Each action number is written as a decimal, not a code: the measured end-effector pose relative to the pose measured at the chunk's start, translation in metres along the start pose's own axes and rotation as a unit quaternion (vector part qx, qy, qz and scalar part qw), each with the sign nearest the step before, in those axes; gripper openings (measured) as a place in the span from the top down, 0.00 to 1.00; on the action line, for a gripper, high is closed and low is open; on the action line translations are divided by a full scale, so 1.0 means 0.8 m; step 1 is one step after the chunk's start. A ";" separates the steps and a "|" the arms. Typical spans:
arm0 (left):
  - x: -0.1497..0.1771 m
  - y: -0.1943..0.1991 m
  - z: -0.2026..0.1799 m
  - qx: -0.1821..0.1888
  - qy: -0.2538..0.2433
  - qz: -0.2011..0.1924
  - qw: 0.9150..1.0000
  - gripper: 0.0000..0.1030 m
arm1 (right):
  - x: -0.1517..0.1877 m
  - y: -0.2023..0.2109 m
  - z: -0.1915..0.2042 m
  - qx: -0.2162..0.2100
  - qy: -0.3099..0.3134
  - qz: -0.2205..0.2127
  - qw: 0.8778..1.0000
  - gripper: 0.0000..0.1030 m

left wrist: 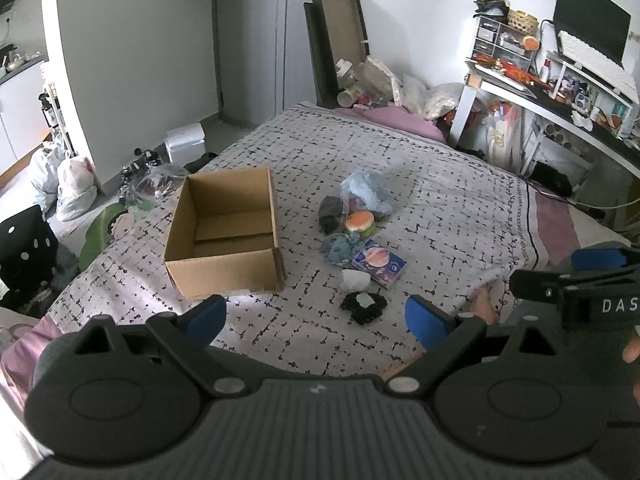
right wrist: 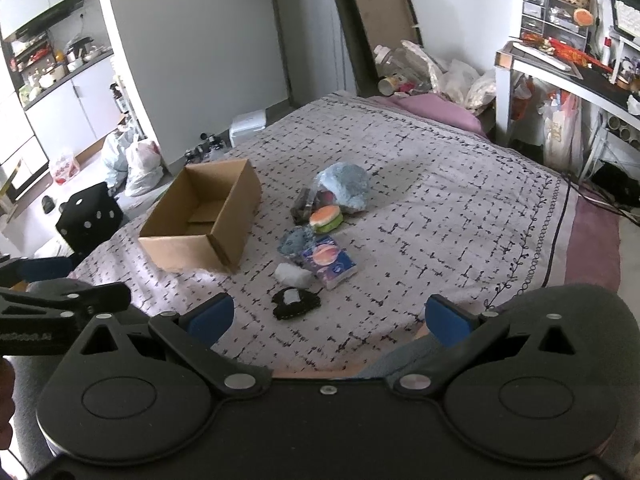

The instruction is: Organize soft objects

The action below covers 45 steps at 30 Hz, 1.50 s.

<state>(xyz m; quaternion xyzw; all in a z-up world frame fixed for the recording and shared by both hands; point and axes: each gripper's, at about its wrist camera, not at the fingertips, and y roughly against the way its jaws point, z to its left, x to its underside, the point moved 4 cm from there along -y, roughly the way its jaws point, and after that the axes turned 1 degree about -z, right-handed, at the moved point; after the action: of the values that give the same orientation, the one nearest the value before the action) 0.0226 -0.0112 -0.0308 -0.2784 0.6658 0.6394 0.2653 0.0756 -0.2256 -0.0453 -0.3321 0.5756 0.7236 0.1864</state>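
An open, empty cardboard box point(left wrist: 224, 232) point(right wrist: 204, 220) sits on the bed's left side. To its right lies a pile: a light blue plush point(left wrist: 368, 192) point(right wrist: 346, 186), a burger toy point(left wrist: 360, 222) point(right wrist: 326, 216), a dark bundle point(left wrist: 330, 214), a blue-grey plush point(left wrist: 338, 246) point(right wrist: 296, 240), a tissue pack point(left wrist: 378, 262) point(right wrist: 328, 262), a white lump point(left wrist: 354, 280) point(right wrist: 292, 274) and a black soft item point(left wrist: 364, 306) point(right wrist: 296, 302). My left gripper point(left wrist: 316, 316) is open and empty, near the bed's front edge. My right gripper point(right wrist: 328, 316) is open and empty beside it.
The patterned bedspread point(left wrist: 440, 208) covers the bed. A desk with clutter point(left wrist: 560, 88) stands at the right. Bags point(left wrist: 72, 188) and a black chair point(left wrist: 28, 244) are on the floor at the left. Boards and bags point(left wrist: 360, 80) crowd the far bed end.
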 end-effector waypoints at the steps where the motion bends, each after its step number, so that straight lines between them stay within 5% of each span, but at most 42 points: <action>1: 0.000 -0.003 0.000 -0.001 -0.001 0.002 1.000 0.07 | -0.001 -0.003 -0.003 0.000 -0.002 0.000 1.000 0.00; 31: -0.014 -0.158 -0.003 -0.007 0.064 0.083 0.994 0.11 | -0.029 -0.160 -0.068 -0.035 -0.068 0.082 0.994 0.00; 45: 0.007 -0.233 -0.017 0.001 0.128 0.130 0.983 0.20 | -0.059 -0.227 -0.048 -0.048 0.021 0.116 0.992 0.00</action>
<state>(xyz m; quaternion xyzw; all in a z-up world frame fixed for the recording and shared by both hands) 0.1512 -0.0299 -0.1650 -0.2687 0.7252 0.6272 0.0922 0.2374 -0.2088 -0.1458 -0.2863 0.5788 0.7600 0.0733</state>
